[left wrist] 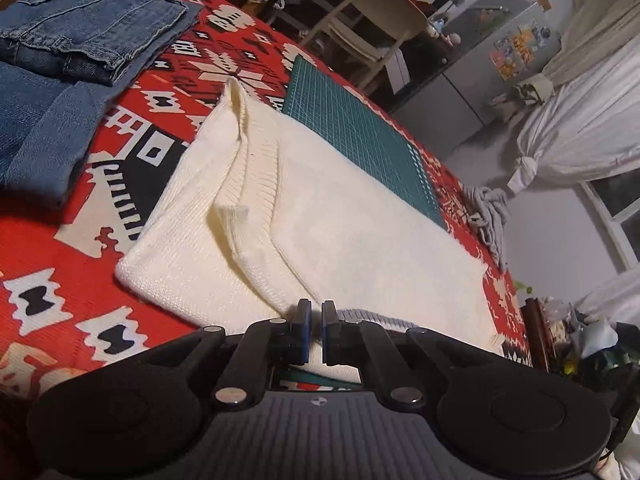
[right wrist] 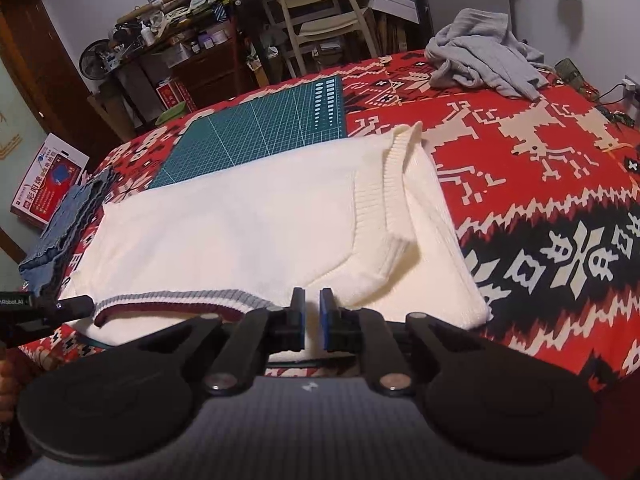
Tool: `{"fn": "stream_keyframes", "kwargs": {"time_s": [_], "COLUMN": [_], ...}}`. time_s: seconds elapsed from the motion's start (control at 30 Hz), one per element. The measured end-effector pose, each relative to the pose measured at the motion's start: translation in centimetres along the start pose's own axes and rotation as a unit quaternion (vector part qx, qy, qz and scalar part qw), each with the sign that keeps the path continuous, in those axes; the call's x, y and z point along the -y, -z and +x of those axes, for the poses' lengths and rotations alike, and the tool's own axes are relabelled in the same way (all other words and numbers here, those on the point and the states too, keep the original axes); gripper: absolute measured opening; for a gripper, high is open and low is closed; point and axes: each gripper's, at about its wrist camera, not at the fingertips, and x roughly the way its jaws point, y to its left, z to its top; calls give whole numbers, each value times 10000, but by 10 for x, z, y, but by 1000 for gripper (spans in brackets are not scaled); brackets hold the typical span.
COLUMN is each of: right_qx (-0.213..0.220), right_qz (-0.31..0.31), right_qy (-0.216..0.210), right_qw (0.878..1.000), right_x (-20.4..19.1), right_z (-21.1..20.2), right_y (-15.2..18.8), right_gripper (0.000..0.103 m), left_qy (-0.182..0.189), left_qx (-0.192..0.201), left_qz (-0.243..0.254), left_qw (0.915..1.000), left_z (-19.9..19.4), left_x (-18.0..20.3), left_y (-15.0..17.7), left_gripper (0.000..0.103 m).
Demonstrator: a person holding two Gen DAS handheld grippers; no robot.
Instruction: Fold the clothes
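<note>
On the red, black and cream patterned blanket lies the cream-white knitted sweater, folded into a broad rectangle. Its far edge overlaps the near edge of the green gridded cutting mat.

Left wrist view only: a stack of folded blue denim jeans sits left of the sweater, apart from it, and white tied-back curtains hang at the right. In the right wrist view the denim appears only as a sliver at the left edge.

Right wrist view only: a crumpled grey garment rests on the far right part of the blanket, well apart from the sweater. A pale plastic chair stands beyond the bed. The sweater's grey-and-maroon striped ribbed hem runs along its near edge. The black tip of the other tool enters at the left edge beside that hem.

Orientation: the long axis of the folded sweater runs left to right across both views. A ribbed cuff of a folded-over sleeve points toward the far side.

Surface: plain knit, flat, with ribbed bands raised in a ridge.

Left gripper: jaws nearly closed, a narrow gap between the blue pads, at the sweater's near edge; whether fabric is pinched cannot be told.

Right gripper: same narrow gap; hold likewise cannot be told.
</note>
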Motion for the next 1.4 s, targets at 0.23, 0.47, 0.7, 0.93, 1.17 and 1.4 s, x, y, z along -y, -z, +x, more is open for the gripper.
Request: {"fn": "stream_keyframes", "kwargs": {"time_s": [0.23,0.47,0.7,0.93,1.17,1.4], "right_qx": [46,-13,49,-202,-253,-287], "right_qz": [51,382,714,-171,-446,-594], "right_qy": [-95,-228,-95,-32,80,162], "right_qw": [9999,9990,9974,9996,9987,9977], "right_x": [5,20,39,5,-4,-8], "right_z": [-2,8,11,13,15,16], "right_y": [-5,-4,-7,-6,-6,-7], "right_gripper": [7,6,6,8,8,8], "left_qy": [-50,-221,-234,-254,-300,-338], "left_qx": [137,341,353,301,375,443], "left_qz": [-69,-120,-75,67,28,-288], "left_qw": [9999,9991,9991,9992,9988,9980], "left_z": [-3,-9,-10,-8,-9,-8], "left_x": [-6,-14,-13,-9,-12,-24], "left_y": [-5,-17,-18,-16,-19,-24], "left_gripper": [3,3,3,4,4,4]}}
